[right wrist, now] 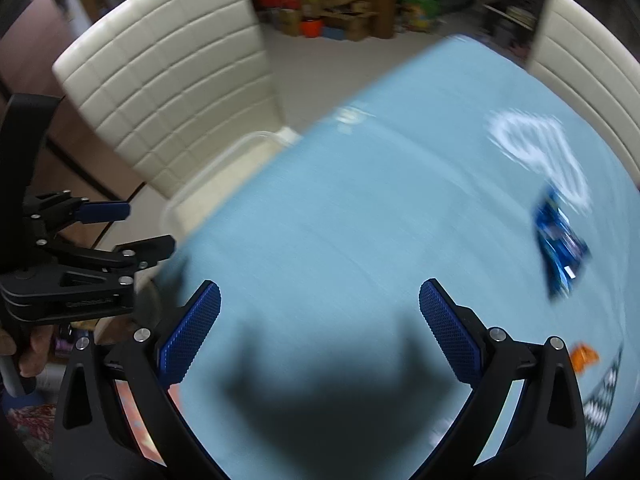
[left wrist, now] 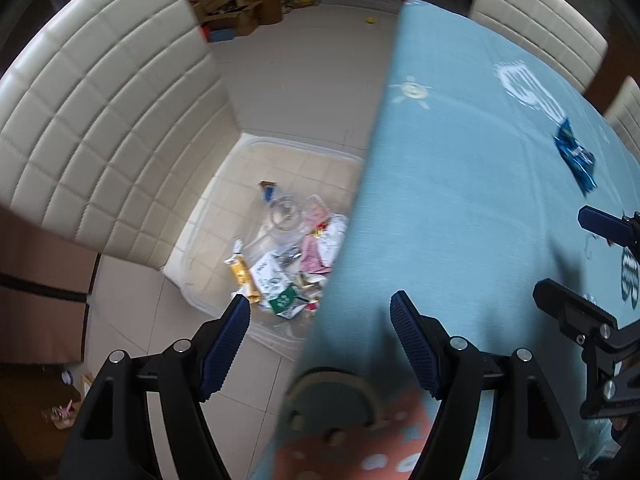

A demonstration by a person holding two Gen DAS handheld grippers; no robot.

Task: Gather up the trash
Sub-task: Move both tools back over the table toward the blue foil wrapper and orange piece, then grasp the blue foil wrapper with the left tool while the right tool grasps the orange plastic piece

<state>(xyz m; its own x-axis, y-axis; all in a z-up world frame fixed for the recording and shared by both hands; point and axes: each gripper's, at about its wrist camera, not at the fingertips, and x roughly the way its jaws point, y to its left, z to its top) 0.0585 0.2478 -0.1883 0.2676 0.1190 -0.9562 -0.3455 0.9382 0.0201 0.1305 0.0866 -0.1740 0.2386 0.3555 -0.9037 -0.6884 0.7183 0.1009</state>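
A clear plastic bin [left wrist: 224, 184] stands on the floor beside the table and holds several wrappers and a clear cup [left wrist: 286, 216]. My left gripper [left wrist: 320, 312] is open and empty, at the table's left edge above the bin's near side. A crumpled blue wrapper [left wrist: 576, 156] lies on the light blue tablecloth [left wrist: 460, 184] at the far right; it also shows in the right wrist view [right wrist: 558, 240]. My right gripper [right wrist: 320, 320] is open and empty over the cloth, left of the wrapper. A small orange scrap [right wrist: 584, 356] lies near its right finger.
A cream padded chair [left wrist: 100, 128] stands left of the bin, and two more cream chairs [left wrist: 536, 28] stand along the table's far side. Cardboard boxes and clutter [left wrist: 232, 8] sit at the back of the tiled floor. The bin's rim [right wrist: 224, 164] shows beside the table.
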